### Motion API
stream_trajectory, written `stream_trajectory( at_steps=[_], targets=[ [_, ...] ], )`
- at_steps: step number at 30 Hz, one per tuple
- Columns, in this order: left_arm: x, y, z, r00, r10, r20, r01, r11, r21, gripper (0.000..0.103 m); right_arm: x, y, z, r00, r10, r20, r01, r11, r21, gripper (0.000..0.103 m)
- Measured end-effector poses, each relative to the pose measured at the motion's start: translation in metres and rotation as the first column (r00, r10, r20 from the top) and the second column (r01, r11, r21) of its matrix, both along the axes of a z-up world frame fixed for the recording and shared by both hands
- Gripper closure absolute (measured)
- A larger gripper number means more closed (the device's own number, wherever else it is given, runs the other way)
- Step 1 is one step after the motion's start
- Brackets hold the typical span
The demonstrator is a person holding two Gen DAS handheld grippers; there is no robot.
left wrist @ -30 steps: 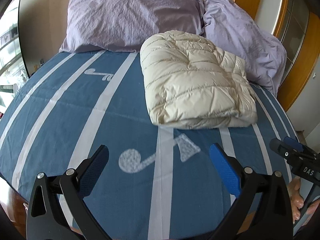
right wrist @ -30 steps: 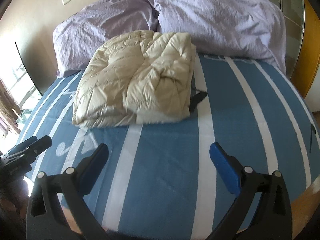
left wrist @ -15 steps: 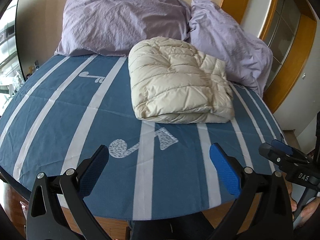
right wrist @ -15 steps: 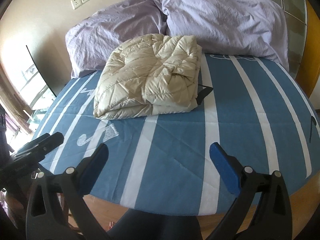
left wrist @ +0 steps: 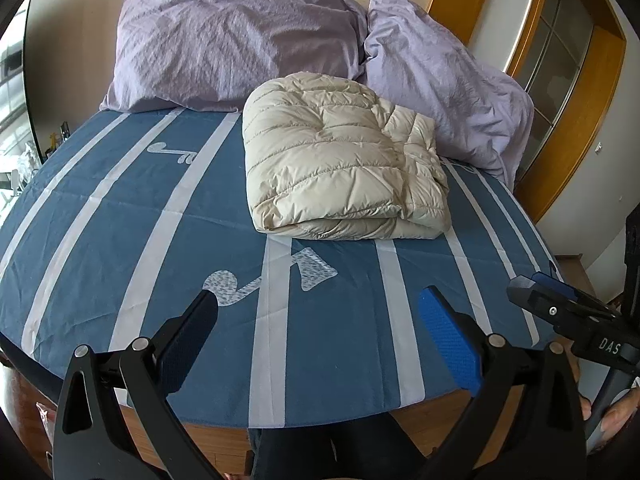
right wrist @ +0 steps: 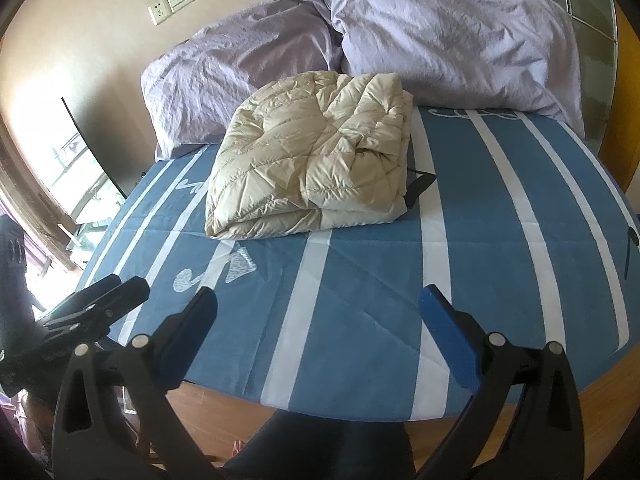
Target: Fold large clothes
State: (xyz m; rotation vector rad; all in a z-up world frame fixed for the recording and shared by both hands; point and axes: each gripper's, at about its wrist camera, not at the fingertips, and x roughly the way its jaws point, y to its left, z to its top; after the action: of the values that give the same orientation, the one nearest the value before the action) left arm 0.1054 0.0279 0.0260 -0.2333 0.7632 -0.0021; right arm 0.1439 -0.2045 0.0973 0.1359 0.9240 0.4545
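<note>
jacket: cream quilted puffer, folded into a squarish bundle, lying on the bed toward the head end, back edge touching the pillows. Nothing holds it.
fold state: looks finished from here. Layers stacked, folded edge facing the foot of the bed. Right side is lumpier, seen from the right wrist view.
strap: dark loop poking out from under the bundle's right edge. Can't tell what it belongs to.
left tongs: spread wide, empty, at the foot of the bed, well apart from the jacket.
right tongs: spread wide, empty, also back at the foot end, well apart from the jacket.
step in hand: my read is hands-off, check the result. Task looks near or at its end.
doing it well: keep both tongs clear so the puffy stack isn't nudged. Down fill tends to spring back, so watch the top layer. If it lifts, press flat from above, don't pinch an edge, which would drag the layers apart. Tuck the strap only if it belongs to the jacket.
risk: slick shell, layers could slide on the right side.
count: 1 jacket, 2 pillows, 1 bed, 2 tongs, 1 strap.
wall: double socket plate above the left pillow.
</note>
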Motion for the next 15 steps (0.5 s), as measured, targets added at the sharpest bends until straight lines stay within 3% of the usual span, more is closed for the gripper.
stream_trajectory(
  at_steps=[15],
  targets=[
    [-0.003, -0.0031, 0.0017, 1.0, -0.008, 0.001, 0.008, 1.0, -0.007, 0.001, -0.0012, 0.0023, 0.0004, 1.0, 0.009, -0.006, -0.009, 1.0, 0.015, 0.002]
  ],
)
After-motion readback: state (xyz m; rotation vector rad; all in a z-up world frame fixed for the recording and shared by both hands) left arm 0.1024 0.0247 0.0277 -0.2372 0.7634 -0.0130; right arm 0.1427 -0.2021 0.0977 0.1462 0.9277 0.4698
